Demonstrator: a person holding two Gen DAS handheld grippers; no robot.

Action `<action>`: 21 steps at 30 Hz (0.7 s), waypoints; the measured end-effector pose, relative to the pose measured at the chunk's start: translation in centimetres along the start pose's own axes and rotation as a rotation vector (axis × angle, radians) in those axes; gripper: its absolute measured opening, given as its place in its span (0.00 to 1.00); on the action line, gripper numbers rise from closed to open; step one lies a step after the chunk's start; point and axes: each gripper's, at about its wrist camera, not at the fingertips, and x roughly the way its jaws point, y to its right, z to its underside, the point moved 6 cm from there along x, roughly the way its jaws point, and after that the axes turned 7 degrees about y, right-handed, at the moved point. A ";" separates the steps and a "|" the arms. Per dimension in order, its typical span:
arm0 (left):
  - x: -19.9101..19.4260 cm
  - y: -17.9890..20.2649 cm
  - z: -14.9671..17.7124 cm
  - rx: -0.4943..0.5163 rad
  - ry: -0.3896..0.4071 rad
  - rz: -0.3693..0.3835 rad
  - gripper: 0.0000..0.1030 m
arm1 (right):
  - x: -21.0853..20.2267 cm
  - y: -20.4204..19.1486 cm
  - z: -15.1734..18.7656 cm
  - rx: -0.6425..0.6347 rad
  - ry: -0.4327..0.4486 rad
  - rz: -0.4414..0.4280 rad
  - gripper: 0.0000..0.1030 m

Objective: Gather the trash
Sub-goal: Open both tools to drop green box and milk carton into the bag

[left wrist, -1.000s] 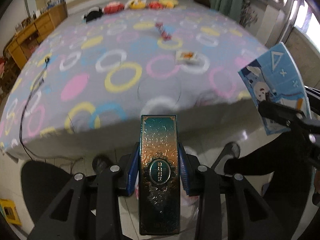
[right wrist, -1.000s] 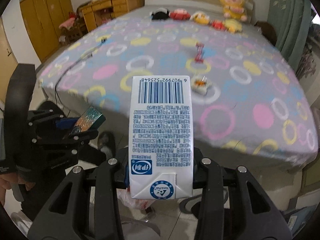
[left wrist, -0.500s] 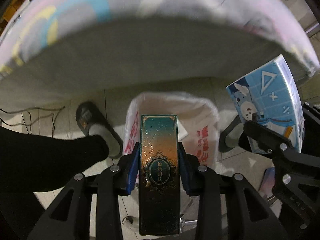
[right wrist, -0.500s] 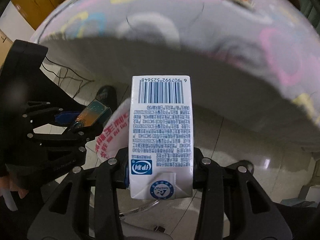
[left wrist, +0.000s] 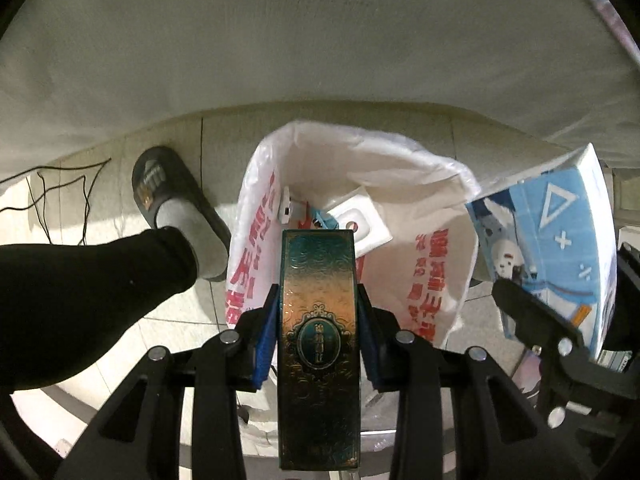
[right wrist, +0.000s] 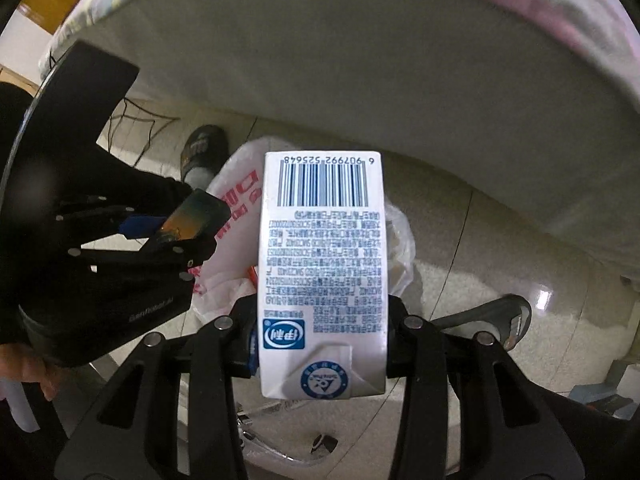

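Pale floor tiles (left wrist: 132, 332) run under the overhanging edge of the bed (left wrist: 320, 40), and a white plastic bag (left wrist: 448, 264) with red lettering stands open on them, with a few scraps lying inside. Over its mouth the left gripper (left wrist: 318, 312) has its jaws clamped on a slim teal-and-gold box (left wrist: 318, 340). Just to the right, the right gripper (right wrist: 322, 340) pinches a blue-and-white milk carton (right wrist: 322, 272), barcode end forward, also near the bag's rim. A slippered foot (left wrist: 176, 208) rests close beside the bag's left side, and black cables (left wrist: 60, 188) trail across the tiles nearby.
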 end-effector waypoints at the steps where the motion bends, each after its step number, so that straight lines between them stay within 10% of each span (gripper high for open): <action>1: 0.2 0.0 -0.1 -0.001 -0.006 -0.001 0.34 | 0.2 0.0 0.1 -0.001 -0.006 0.004 0.39; 7: 1.0 -0.4 -0.1 -0.023 -0.019 -0.017 0.37 | 0.9 0.3 -0.1 0.013 -0.029 0.003 0.41; 14: 1.2 -0.9 -0.1 -0.039 -0.025 -0.047 0.74 | 1.0 0.4 0.0 0.041 -0.027 -0.016 0.64; 21: 0.7 -1.3 -0.3 -0.064 -0.018 -0.044 0.74 | -0.1 1.2 -0.1 0.092 0.009 -0.025 0.66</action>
